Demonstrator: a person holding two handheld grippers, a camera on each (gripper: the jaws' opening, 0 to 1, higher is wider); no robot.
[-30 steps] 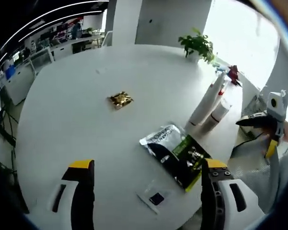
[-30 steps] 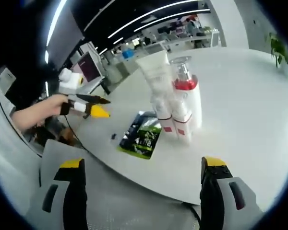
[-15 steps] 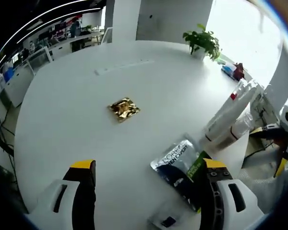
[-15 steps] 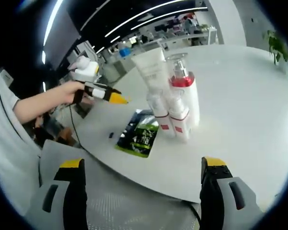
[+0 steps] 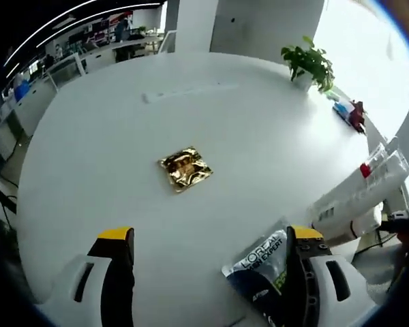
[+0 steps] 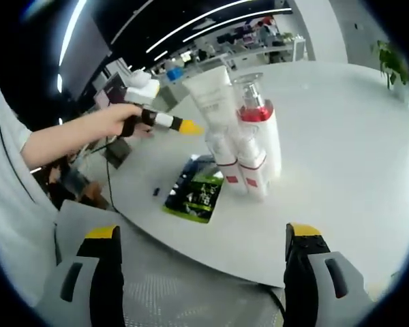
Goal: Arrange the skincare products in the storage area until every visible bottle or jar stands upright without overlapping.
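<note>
Left gripper view: round white table [image 5: 123, 116], open-plan office behind; both claws released, grasping nothing.

From my right gripper view, 4 skincare containers [image 6: 242, 139] stand clustered upright on the table [image 6: 341, 136], touching one another. I take that cluster as my landmark: the sachet [image 6: 196, 193] lies flat just left of it, nearer the table edge. In my left gripper view the foil packet [image 5: 185, 168] lies well apart from the cluster, and the potted plant [image 5: 309, 63] stands beyond it at the far edge.
</note>
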